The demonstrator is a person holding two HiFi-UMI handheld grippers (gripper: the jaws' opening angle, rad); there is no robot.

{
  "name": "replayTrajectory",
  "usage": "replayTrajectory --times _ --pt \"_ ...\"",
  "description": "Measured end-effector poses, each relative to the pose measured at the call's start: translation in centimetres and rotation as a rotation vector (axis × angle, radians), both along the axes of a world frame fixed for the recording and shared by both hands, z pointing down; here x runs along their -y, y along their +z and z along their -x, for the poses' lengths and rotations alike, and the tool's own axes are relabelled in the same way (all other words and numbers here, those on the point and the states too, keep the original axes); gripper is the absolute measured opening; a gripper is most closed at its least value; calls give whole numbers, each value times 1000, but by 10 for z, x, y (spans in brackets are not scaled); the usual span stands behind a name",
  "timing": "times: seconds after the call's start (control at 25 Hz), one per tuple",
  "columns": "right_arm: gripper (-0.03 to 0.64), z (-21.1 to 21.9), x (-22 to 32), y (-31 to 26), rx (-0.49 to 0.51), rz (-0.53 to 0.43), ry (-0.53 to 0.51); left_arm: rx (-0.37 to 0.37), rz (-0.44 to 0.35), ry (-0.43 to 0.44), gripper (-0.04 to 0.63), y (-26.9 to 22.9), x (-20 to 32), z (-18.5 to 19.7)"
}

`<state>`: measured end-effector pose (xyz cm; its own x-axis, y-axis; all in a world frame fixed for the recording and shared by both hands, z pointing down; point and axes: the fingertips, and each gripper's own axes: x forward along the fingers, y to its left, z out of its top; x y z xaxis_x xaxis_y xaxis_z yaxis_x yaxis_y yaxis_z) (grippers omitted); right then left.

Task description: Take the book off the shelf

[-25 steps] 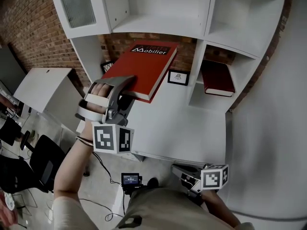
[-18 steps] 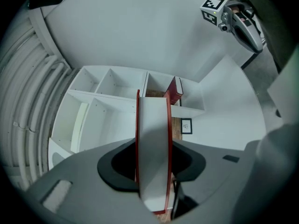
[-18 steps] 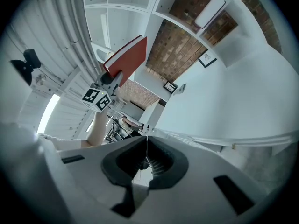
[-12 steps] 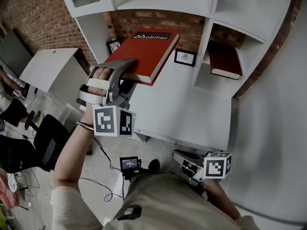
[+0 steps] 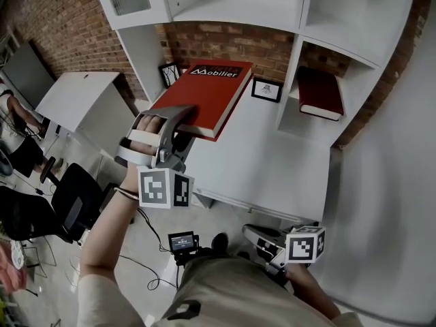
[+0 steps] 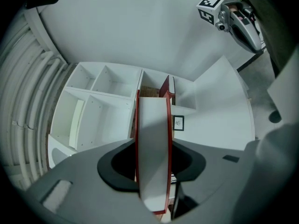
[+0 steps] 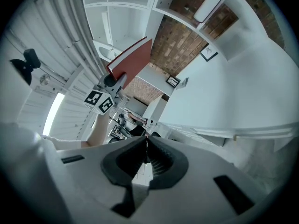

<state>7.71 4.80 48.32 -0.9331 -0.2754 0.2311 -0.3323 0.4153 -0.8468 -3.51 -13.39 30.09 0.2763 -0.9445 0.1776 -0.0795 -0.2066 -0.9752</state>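
We judge removal done: book (image 5: 204, 95) clear of the shelf (image 5: 291, 70), clamped by the left gripper (image 5: 182, 119); right gripper (image 5: 259, 240) closed, empty.

We see a white desk (image 5: 272, 162) mid-frame, w/ a white shelf unit (image 5: 300, 19) standing along its back, at the top of the frame. On the desktop, back by the brick wall, a small framed pic (image 5: 266, 89) stands upright at centre-top. A 2nd frame (image 5: 168, 73) sits further left, partly hidden. In the unit's lower-right cubby a dark red book (image 5: 320, 92) lies flat. At lower left there's grey floor (image 5: 218, 222) w/ a black chair (image 5: 71, 203) on it. We also see a 2nd white table (image 5: 75, 101) at the left edge.
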Motion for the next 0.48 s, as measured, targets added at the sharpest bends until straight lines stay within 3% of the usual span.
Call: replayTrajectory --times 0.48 --pt "6 1 -9 15 11 51 3 14 135 -31 150 62 -9 9"
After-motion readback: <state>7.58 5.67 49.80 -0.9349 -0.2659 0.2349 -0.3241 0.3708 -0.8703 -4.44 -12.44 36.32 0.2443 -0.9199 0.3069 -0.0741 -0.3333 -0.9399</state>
